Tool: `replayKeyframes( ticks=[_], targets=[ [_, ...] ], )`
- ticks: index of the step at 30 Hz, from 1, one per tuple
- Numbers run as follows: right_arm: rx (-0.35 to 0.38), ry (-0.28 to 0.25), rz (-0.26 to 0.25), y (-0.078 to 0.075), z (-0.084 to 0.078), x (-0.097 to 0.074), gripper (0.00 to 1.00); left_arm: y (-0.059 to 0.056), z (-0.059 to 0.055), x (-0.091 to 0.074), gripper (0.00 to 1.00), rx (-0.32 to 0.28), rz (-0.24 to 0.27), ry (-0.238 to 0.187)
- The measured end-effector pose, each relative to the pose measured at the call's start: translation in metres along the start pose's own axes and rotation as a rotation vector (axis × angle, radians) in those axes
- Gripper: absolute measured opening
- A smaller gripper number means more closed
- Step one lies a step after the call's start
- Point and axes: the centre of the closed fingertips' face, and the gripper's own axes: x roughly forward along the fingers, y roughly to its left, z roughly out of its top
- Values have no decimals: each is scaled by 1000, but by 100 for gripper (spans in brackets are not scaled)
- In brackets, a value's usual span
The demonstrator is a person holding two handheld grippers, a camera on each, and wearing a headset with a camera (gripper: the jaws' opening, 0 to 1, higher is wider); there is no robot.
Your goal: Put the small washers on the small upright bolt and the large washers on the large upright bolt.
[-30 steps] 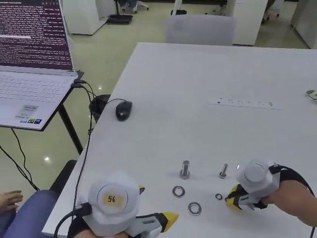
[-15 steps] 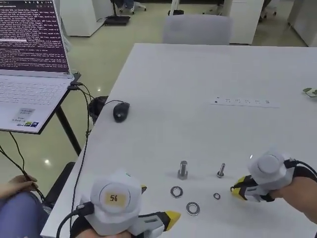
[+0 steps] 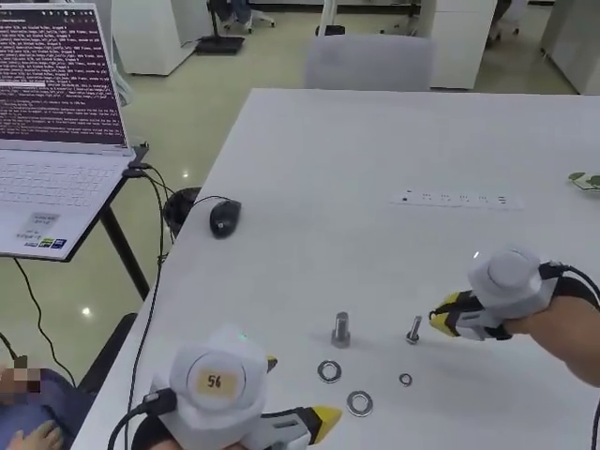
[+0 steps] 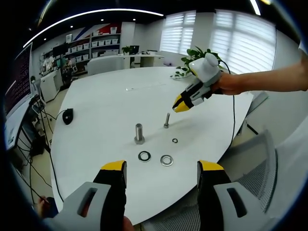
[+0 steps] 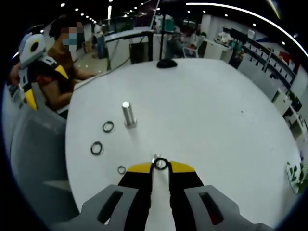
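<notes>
Plain white worktop [image 3: 375,169]. Bare silver-grey metal: large bolt [image 3: 341,330], small bolt [image 3: 414,329], large washers [image 3: 329,371]. Yellow tips, black inner faces, grey bodies: left tongs [image 4: 162,166], right tongs [image 5: 160,167]. Dark ring: small washer [image 5: 160,164] at the right tips. Black mouse [image 3: 223,217]. Dark purple laptop screen [image 3: 56,75], pale text lines.

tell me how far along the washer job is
Done: nothing yet. The large bolt and small bolt both look bare.
In hand: the right gripper, jaws shut on a small washer, is close to the small bolt.
Left: seating it, then the loose washer and two large washers lying on the table. The left gripper is open.
</notes>
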Motion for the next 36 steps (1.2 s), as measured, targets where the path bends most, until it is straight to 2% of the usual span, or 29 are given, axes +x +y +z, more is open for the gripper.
replayKeyframes(
  ticks=[12, 36],
  targets=[
    [-79, 81, 40, 3, -2, 15, 13, 4, 0, -1, 59, -14, 9, -2],
    [-157, 172, 69, 8, -2, 25, 13, 10, -4, -4, 59, -34, 23, -8]
  ],
)
